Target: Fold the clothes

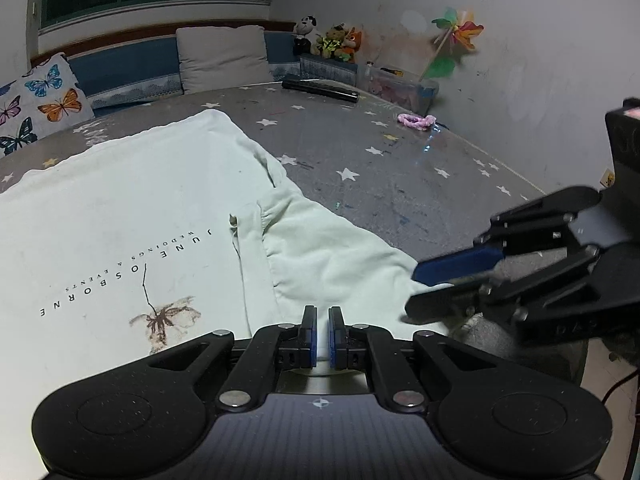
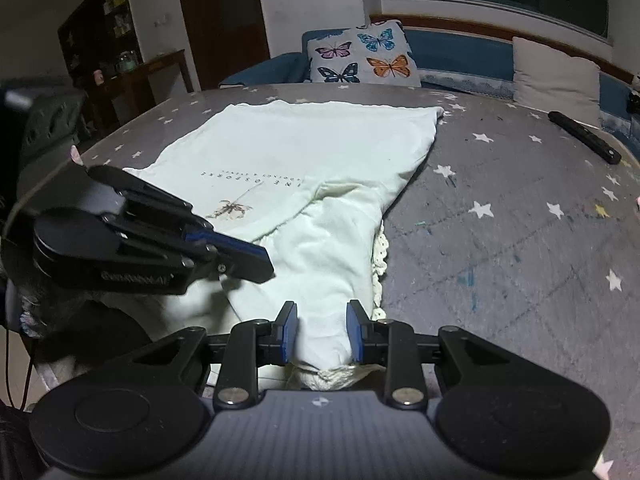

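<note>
- While the pale green shirt (image 2: 304,148) lies flat mid-frame on the star-print surface (image 2: 500,220), its near sleeve is bunched low centre.
- Right tongs (image 2: 322,330) clench that bunched sleeve fabric between the pads.
- Left tongs (image 1: 323,334) are clenched, nothing visibly between them, just above the shirt's near edge.
- Step, I judge: carry the sleeve across the print; lift cloth clear, keep the crease straight.
- Room: butterfly cushion (image 2: 362,58) upper centre, dark remote (image 2: 584,136) at right, dim light.
</note>
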`<state>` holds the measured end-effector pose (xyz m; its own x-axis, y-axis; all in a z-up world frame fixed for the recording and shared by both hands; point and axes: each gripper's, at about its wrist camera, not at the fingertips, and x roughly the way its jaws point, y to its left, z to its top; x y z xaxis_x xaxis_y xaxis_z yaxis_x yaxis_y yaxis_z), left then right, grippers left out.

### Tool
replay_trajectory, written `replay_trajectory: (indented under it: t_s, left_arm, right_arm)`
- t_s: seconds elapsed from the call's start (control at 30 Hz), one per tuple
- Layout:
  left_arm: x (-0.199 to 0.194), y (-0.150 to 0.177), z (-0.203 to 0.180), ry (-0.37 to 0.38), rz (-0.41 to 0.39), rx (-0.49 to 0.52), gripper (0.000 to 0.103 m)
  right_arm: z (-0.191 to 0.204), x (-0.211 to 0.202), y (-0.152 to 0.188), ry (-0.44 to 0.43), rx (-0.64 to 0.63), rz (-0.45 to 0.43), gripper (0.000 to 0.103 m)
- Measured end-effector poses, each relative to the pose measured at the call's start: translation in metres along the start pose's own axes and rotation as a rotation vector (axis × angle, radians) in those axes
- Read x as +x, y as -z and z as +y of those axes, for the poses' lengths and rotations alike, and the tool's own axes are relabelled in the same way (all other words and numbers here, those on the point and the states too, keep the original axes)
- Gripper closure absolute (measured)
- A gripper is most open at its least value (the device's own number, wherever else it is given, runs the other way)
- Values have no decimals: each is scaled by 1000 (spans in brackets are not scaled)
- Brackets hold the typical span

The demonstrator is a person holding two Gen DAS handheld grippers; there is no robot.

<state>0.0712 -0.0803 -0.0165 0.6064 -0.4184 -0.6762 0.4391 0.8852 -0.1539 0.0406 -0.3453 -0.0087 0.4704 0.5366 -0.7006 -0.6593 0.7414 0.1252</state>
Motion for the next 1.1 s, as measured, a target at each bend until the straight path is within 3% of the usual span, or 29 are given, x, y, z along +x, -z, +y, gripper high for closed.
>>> replay_trajectory:
  t_s: [0.27, 0.47, 0.63, 0.9, 1.1]
  left_arm:
    - [0, -1, 1, 1, -9, -9, 88]
    - [0, 0, 1, 19, -13, -13, 77]
    - [-1, 0, 1, 30, -21, -19, 69]
    - [-2, 1, 4, 41, -28, -40, 69]
    - [0, 0, 4, 48, -34, -52, 69]
  right_arm:
    - [-1, 10, -35, 2, -20, -65, 79]
    - [-11, 48, -46, 19, -8, -6, 86]
    - [-9, 48, -58, 34, -26, -22, 88]
    - [-16, 81, -73, 87, -6, 19, 89]
    - [-20, 80, -83, 106, 16, -12, 89]
